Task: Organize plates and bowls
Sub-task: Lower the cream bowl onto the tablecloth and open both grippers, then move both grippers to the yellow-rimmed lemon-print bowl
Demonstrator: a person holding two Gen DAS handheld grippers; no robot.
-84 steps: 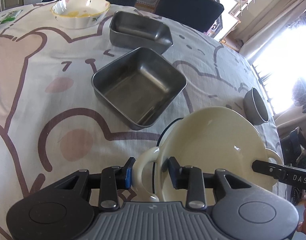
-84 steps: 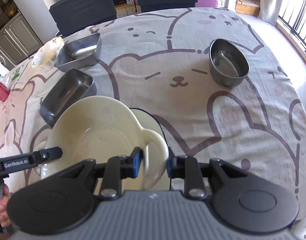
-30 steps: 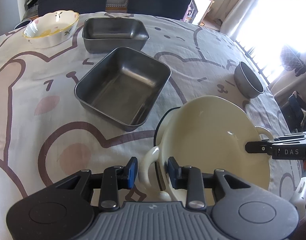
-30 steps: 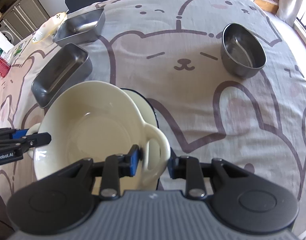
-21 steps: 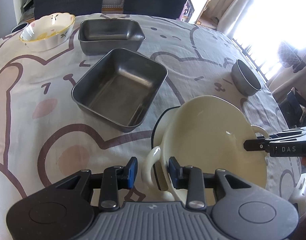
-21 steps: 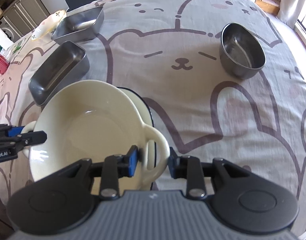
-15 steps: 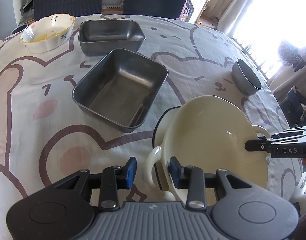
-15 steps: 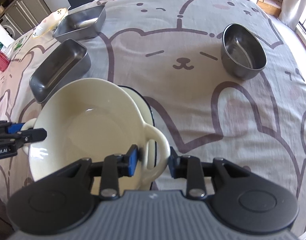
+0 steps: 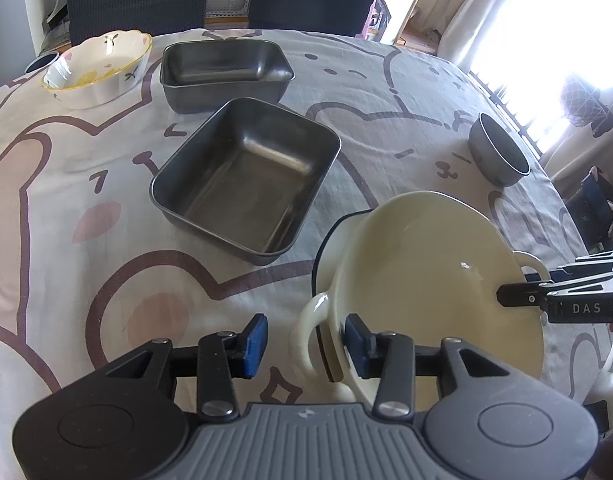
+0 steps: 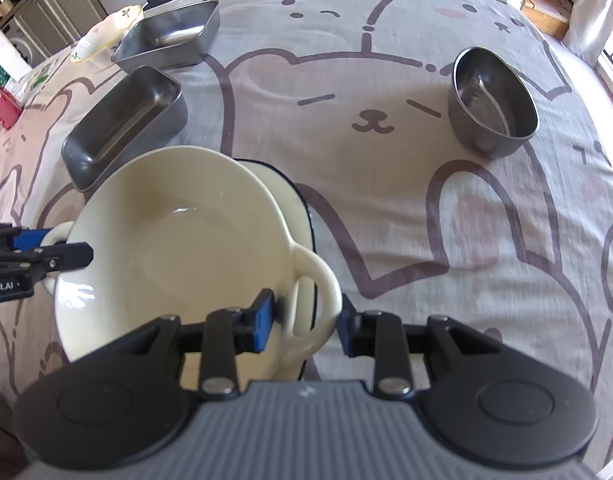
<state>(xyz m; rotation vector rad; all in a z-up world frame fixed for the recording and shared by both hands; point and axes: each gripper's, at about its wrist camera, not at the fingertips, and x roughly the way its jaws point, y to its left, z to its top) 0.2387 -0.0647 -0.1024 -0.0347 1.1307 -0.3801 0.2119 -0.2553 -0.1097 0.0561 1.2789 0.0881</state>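
The cream two-handled bowl [image 9: 426,280] sits low in the left wrist view, at about 4 o'clock from the square steel tray [image 9: 246,176]. It is nested on a navy-rimmed cream dish [image 10: 284,188] on the bear-print tablecloth [image 9: 66,184]. The dish's dark edge shows from 9 to 12 o'clock around the bowl.

The left gripper [image 9: 305,340] straddles one loop handle [image 9: 306,328]. Its jaws have just been opening, and the 9 o'clock pad stands clear of the handle, so this claw is released. The right gripper [image 10: 305,322] straddles the opposite handle [image 10: 318,280]. Both its pads sit very close to the loop, and I cannot tell whether they press on it or have let go.

The bowl looks like glazed ceramic, so I judge it heavy for its size, rigid, slick under the pads and liable to chip against the dish below. The 2 loop handles are the sensible holds, taken together to keep it level. A 1-sided grip would probably let it tip or twist.

Other pieces lie well apart: a round steel bowl [image 10: 492,100] at 2 o'clock, a second steel tray [image 9: 224,68] at 12 and a floral bowl [image 9: 98,68] at 11.
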